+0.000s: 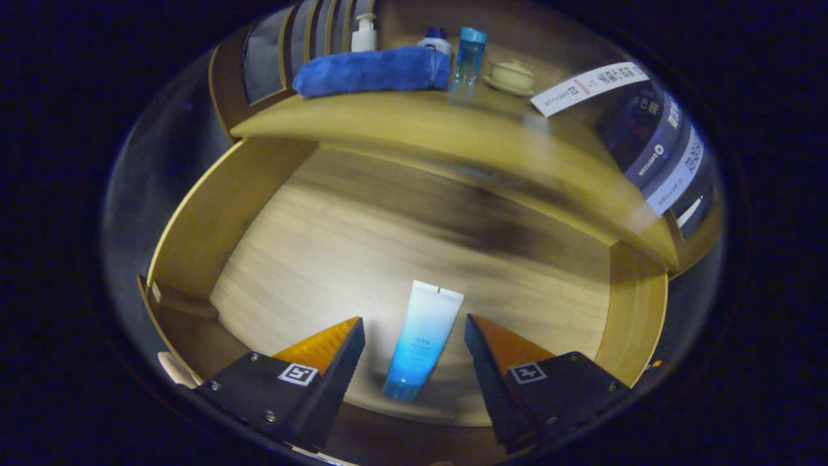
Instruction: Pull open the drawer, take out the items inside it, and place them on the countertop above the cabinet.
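Wooden drawer floor bears tube (hand-held gripper spread, astride).

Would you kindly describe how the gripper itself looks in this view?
The gripper has two wedge-shaped fingers tapering forward. Each sits on a dark, blocky mount fastened with small screws and carries a square black-and-white marker on top. No cables are visible.

**Drawer open, one tube inside**

The wooden drawer stands pulled out below the worktop. On its pale floor lies a white-to-blue tube, cap end nearest, crimped end pointing away, tilted slightly right. It lies between the spread jaws of the gripper, touching neither.
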Tool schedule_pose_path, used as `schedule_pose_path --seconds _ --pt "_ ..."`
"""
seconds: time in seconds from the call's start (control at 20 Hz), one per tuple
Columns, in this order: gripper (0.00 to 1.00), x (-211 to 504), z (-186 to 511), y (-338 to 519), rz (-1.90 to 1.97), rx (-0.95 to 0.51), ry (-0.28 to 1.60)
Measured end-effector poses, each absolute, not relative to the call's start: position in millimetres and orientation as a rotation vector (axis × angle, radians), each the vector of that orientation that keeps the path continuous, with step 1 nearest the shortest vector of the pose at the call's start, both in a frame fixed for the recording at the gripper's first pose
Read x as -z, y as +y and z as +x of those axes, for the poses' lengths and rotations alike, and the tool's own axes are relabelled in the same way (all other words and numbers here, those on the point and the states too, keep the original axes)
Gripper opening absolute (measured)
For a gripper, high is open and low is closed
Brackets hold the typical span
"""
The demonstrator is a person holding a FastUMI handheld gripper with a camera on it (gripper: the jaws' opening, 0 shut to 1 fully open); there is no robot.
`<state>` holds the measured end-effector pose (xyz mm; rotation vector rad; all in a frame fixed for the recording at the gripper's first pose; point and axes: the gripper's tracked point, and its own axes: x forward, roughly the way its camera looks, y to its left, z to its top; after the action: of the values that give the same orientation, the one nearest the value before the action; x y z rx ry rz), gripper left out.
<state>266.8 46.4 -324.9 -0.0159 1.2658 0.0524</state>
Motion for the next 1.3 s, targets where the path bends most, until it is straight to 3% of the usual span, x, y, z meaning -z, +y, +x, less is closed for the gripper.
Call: schedule_pose_path --seconds 0.4,0.55,0.65,0.8,0.9,1.3 --pt "0.87 347 252 46 -0.015 -0.049 1.395" --pt "0.52 347 252 52 0.003 -0.059 1.382" --pt "0.45 346 253 52 -0.02 -0.068 1.356" --pt "0.45 339 253 52 -0.024 -0.061 1.297" --pt "0.34 335 265 56 -0.01 -0.062 1.25" --pt "0.34 274 274 72 0.095 -0.116 1.098"
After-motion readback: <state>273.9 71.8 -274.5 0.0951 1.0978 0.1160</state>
